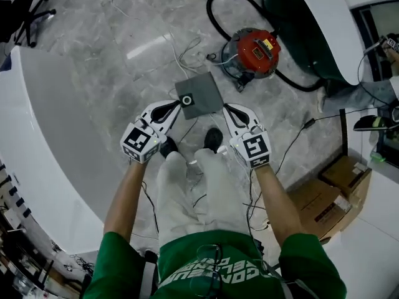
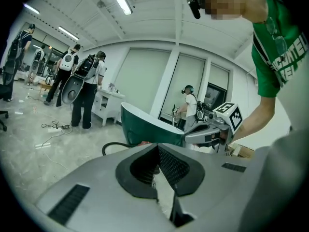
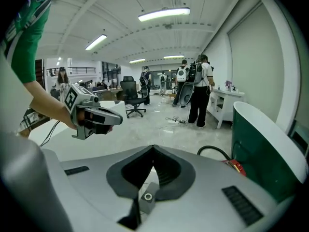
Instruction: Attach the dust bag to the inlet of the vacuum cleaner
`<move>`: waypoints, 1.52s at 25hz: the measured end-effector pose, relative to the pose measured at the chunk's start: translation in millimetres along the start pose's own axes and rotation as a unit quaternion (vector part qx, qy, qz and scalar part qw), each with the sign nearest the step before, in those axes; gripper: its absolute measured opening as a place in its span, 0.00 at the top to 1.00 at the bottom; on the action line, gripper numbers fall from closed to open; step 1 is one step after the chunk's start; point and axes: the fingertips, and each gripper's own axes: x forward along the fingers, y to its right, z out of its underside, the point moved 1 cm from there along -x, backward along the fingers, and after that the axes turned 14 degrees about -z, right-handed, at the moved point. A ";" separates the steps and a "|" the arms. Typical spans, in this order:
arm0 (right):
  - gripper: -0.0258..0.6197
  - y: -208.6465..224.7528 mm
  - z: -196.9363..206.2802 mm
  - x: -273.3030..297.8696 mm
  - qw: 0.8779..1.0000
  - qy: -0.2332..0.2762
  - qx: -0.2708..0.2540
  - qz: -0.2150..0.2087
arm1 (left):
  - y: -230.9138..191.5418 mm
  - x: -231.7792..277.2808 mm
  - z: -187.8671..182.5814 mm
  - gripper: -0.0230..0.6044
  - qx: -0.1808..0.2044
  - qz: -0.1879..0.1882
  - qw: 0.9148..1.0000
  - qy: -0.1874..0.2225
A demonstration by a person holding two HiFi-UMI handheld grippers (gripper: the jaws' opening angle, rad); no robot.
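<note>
Marble floor point(image 1: 93, 36), loose cables point(image 1: 181, 58), curved green-sided desk point(image 1: 312, 23) at far right. I'm standing, so both tongs are up at hand height and everything I need is down on the floor. Left tongs point(image 1: 177, 107): tips together, nothing between them. Right tongs point(image 1: 228, 109): same, closed and empty; through the gap behind the closed tips I can see a bit of the bag with its ring. Dust bag point(image 1: 202, 92) lies flat on the floor just past my shoes, a grey square turned slightly, centred between the two tongs. Its round collar point(image 1: 187, 99) sits at the near-left edge, almost straight under the left tongs tip from the head view, so I reckon the left is the nearer one for the collar end. The right lines up better with the bag's near-right corner. Vacuum cleaner point(image 1: 252, 52), red top, sits just beyond the bag to the far right, black hose point(image 1: 218, 5) looping off behind it. I can't pick out the inlet from here. So the carry runs from the bag toward far right, and the collar currently faces up and lies on the side away from the vacuum, so it will likely need turning. Nothing gripped yet; both tongs have to open and drop straight down first.
</note>
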 end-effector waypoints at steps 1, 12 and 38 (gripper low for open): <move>0.95 4.0 13.3 10.8 1.000 0.000 -0.005 -0.002 | -6.1 6.1 17.5 0.96 0.004 0.003 1.000 -0.002; 0.95 31.8 114.2 90.9 1.000 0.003 0.010 -0.014 | -37.3 45.0 139.8 0.96 0.002 -0.005 0.999 -0.038; 0.95 70.3 330.7 265.1 0.998 0.026 -0.008 -0.054 | -99.0 145.9 377.4 0.96 0.068 0.080 0.993 -0.047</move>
